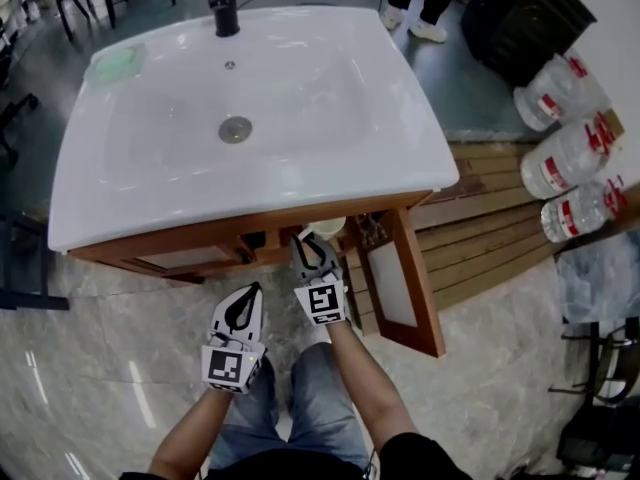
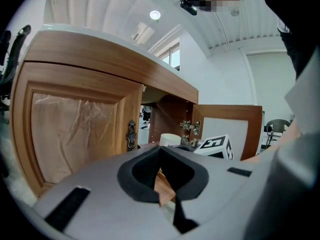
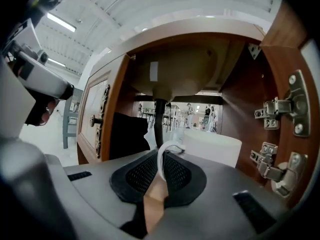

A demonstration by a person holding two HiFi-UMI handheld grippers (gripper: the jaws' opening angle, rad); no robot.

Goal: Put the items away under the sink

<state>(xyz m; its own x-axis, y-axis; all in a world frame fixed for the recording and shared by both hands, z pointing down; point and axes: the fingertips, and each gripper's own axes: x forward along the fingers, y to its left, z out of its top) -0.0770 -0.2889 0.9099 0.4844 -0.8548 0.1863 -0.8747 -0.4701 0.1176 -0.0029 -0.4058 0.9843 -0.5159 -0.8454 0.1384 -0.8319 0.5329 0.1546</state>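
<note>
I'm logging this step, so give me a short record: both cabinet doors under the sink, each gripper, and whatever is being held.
right door: swung open
left door: shut
right gripper: shut on the handle of the white cup
white cup: at the open side of the cabinet, below the basin
left gripper: shut, empty, in front of the left door, not touching it

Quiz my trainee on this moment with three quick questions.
1. True or false: the cabinet's right door is open.
2. What is the right hand-held gripper shut on? A) the faucet B) the handle of a white cup C) a bottle
3. Fill in: the left hand-held gripper holds ____.
Key: 1 true; 2 B; 3 nothing.
</note>
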